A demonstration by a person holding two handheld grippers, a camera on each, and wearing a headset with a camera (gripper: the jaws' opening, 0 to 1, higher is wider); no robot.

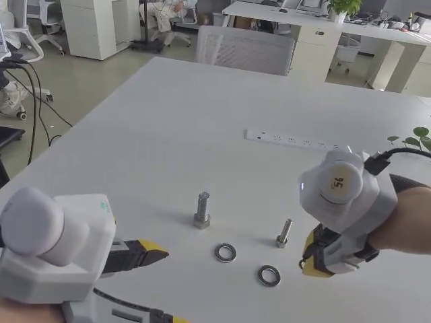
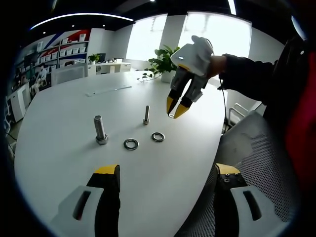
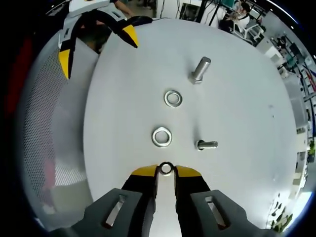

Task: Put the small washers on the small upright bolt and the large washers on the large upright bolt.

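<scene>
Right tool (image 3: 166, 173) is clamped on a small washer (image 3: 166, 164), bottom centre of the right gripper view. Left tool (image 2: 167, 170): jaws wide apart, empty. Step, likely: carrying it to the small bolt (image 3: 207, 144), right of centre. Next: centre the hole over its tip, then release.

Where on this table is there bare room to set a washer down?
Bare: the white tabletop between the white power strip and the large steel bolt, and left of that bolt. Crowded: near the small steel bolt, where two steel washers lie and the right gripper holds a small washer.
</scene>
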